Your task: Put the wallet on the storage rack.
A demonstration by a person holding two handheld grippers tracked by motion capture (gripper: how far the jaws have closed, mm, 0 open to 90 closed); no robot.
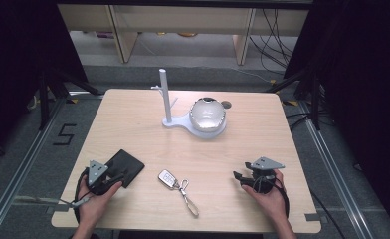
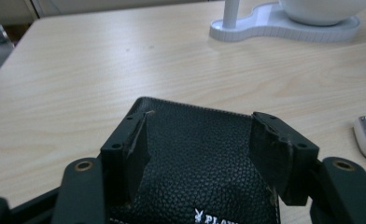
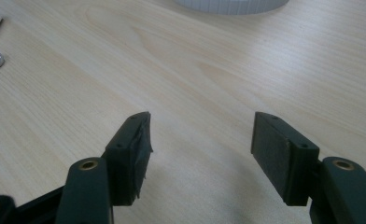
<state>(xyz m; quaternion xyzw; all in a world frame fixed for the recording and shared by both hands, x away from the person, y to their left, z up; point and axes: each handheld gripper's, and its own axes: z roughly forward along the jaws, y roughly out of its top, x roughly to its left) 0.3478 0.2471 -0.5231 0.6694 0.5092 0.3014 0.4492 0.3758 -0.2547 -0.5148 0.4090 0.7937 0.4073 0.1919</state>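
While the left gripper [image 2: 197,154] hangs over the black leather wallet [image 1: 126,167] at the desk's [image 1: 133,129] near left, fingers wide apart and gripping nothing, the right gripper [image 3: 202,149] waits equally open; no grasp has begun.

Black pebbled wallet [image 2: 195,163] on pale wood table [image 2: 102,70].

Wallet [image 1: 126,167]: black, pebbled leather with stitched edge and small white logo print near one end; lies flat on the table's near left part, turned at an angle.
Wallet and left gripper [image 2: 197,154]: its near end sits between the spread jaws; contact with the pads cannot be told.
Car key [image 1: 167,178]: silver-white fob, flat, just right of the wallet, apart from it.
Key ring and strap [image 1: 187,194]: attached to the fob, trailing toward the near edge.
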